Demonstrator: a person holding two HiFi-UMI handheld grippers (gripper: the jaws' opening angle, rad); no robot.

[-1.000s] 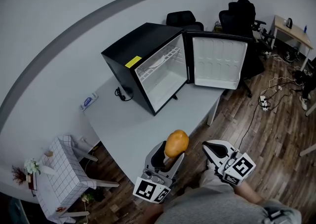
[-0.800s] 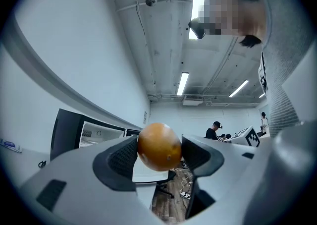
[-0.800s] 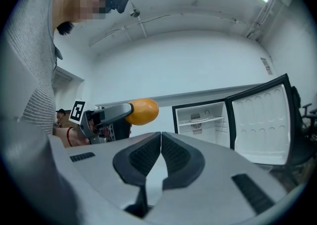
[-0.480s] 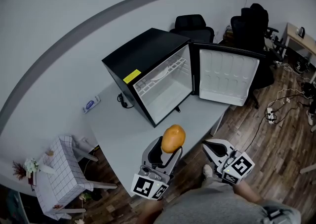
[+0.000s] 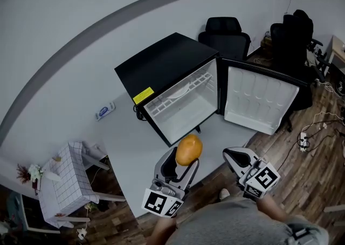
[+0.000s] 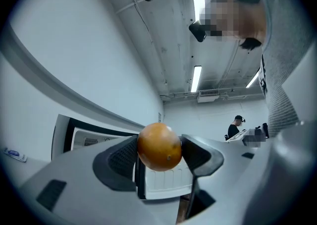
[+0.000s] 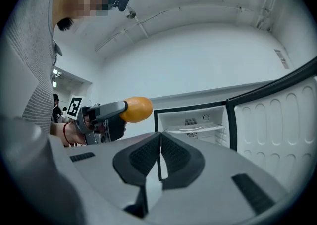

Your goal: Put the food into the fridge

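Note:
An orange fruit (image 5: 188, 150) is clamped between the jaws of my left gripper (image 5: 183, 158), held above the near edge of the grey table (image 5: 129, 141); the same orange (image 6: 159, 146) fills the middle of the left gripper view and the orange (image 7: 136, 109) shows at the left of the right gripper view. The black mini fridge (image 5: 161, 68) stands on the table with its door (image 5: 259, 101) swung wide open to the right, white interior and wire shelf (image 5: 180, 90) bare. My right gripper (image 5: 233, 158) is shut and holds nothing, to the right of the left one.
Black office chairs (image 5: 229, 31) stand behind the fridge. A small white table (image 5: 67, 182) sits at lower left. A power strip (image 5: 104, 111) lies on the table left of the fridge. Cables (image 5: 315, 128) trail over the wooden floor at right.
The view has shifted so the fridge sits nearer and more central. My left gripper has carried the orange a little up and towards the fridge opening. The right gripper keeps its place.

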